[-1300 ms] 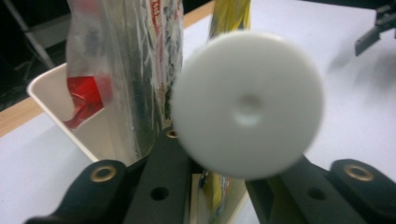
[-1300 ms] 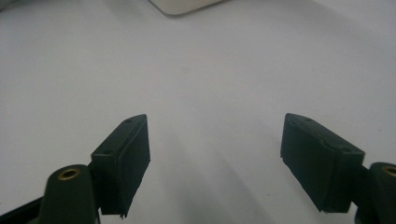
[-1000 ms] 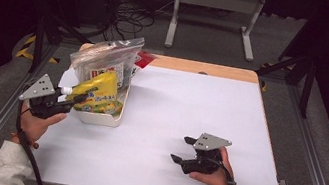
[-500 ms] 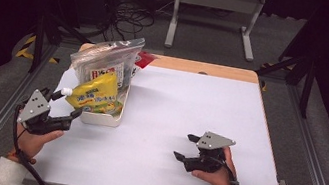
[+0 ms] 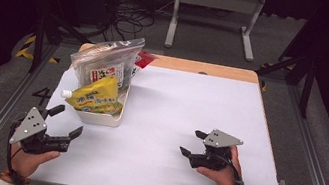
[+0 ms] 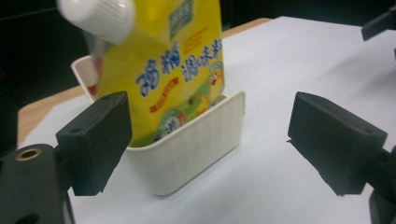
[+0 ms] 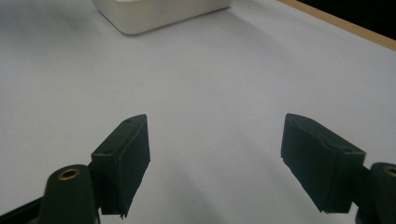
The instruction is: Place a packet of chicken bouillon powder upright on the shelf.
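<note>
Your left gripper (image 5: 64,121) sits near the desk's (image 5: 190,107) front left corner, held from below and behind in your left hand (image 5: 28,161), its grey plate on top, tilted towards the desk's left edge, and its jaws pointing up the desk towards the white tub (image 5: 98,114). Its jaws have just been opening and now stand wide apart with nothing between them; in the left gripper view the yellow pouch (image 6: 173,70) and the tub (image 6: 196,149) lie just beyond the jaws, clear of both pads. The pouch (image 5: 93,98) stands in the tub near the desk's left edge, leaning so that its white cap (image 5: 67,93) pokes out over the tub's left side, and a clear bag (image 5: 106,62) stands behind it in the same tub, leaning towards the back edge. Your right gripper (image 5: 193,143) rests low over the desk towards the front right, held in your right hand (image 5: 223,170) with your wrist coming in from the front edge and the cable trailing down your forearm; it points left across the desk. Its jaws are spread wide and hold nothing, and in the right gripper view (image 7: 215,158) they frame bare white desk with a corner of the tub (image 7: 159,11) well ahead of them
</note>
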